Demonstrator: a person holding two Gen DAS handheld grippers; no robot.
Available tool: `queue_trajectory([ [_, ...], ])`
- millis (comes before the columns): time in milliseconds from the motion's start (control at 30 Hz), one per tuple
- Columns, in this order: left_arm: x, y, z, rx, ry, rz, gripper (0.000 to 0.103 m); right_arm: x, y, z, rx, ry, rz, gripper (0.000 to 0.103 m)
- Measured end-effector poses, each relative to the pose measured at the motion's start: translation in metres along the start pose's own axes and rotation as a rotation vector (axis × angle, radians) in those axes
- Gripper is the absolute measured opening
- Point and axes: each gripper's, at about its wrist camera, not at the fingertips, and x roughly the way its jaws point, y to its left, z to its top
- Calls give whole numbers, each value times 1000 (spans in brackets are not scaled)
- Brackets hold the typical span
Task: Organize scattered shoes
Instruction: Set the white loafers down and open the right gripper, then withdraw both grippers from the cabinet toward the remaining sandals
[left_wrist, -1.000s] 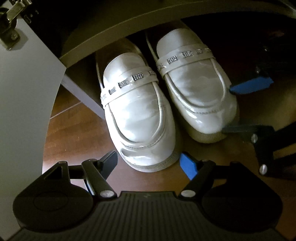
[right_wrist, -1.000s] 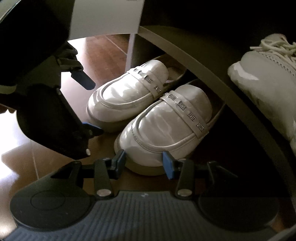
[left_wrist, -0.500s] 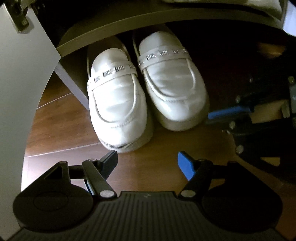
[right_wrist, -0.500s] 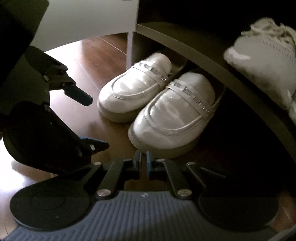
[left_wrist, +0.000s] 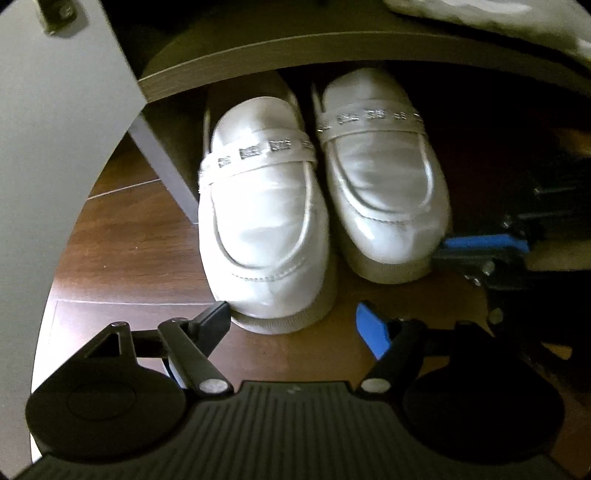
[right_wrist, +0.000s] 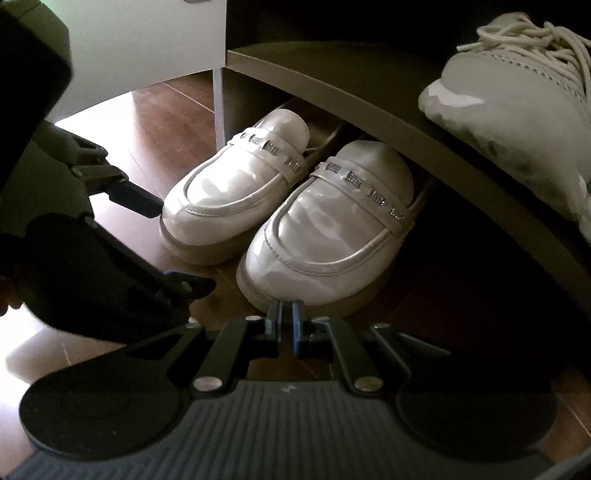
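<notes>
Two glossy white loafers with rhinestone straps stand side by side on the wooden floor, heels under a low shelf. In the left wrist view the left loafer (left_wrist: 264, 218) has its toe just ahead of my open, empty left gripper (left_wrist: 293, 321); the right loafer (left_wrist: 384, 184) is beside it. In the right wrist view my right gripper (right_wrist: 284, 314) is shut and empty, its tips at the toe of the nearer loafer (right_wrist: 328, 229); the other loafer (right_wrist: 236, 188) lies behind. The left gripper (right_wrist: 173, 251) shows at the left of that view, the right gripper (left_wrist: 480, 247) at the right of the left wrist view.
The dark shelf board (right_wrist: 369, 96) hangs over the loafers' heels. A white laced sneaker (right_wrist: 517, 99) sits on it at the right. A white cabinet panel (left_wrist: 55, 129) stands at the left, with its thin leg (right_wrist: 218, 107) beside the loafers. Brown wooden floor (left_wrist: 122, 243) lies in front.
My right gripper closed from open to shut and now sits at the nearer loafer's toe. My left gripper backed off, then came close to the left loafer's toe again, still open.
</notes>
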Motion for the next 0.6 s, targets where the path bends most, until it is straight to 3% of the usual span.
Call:
queue_trajectory([
  [133,-3,-9,-3,18,11,41,71,-14,-4,-2,7,-19,27,5],
  [300,-25,-21,-21,30,-4,-6,72,-69,-17,-25,21,-27,111,8],
  [400,-18,-26,-21,8,-18,9,72,-93,-26,-39,33,-33,134,9],
  [467,-8,-24,-17,-5,-30,31,79,-101,-30,-44,47,-35,144,10],
  [600,4,-16,-12,-24,-45,48,83,-107,-32,-51,58,-30,146,14],
])
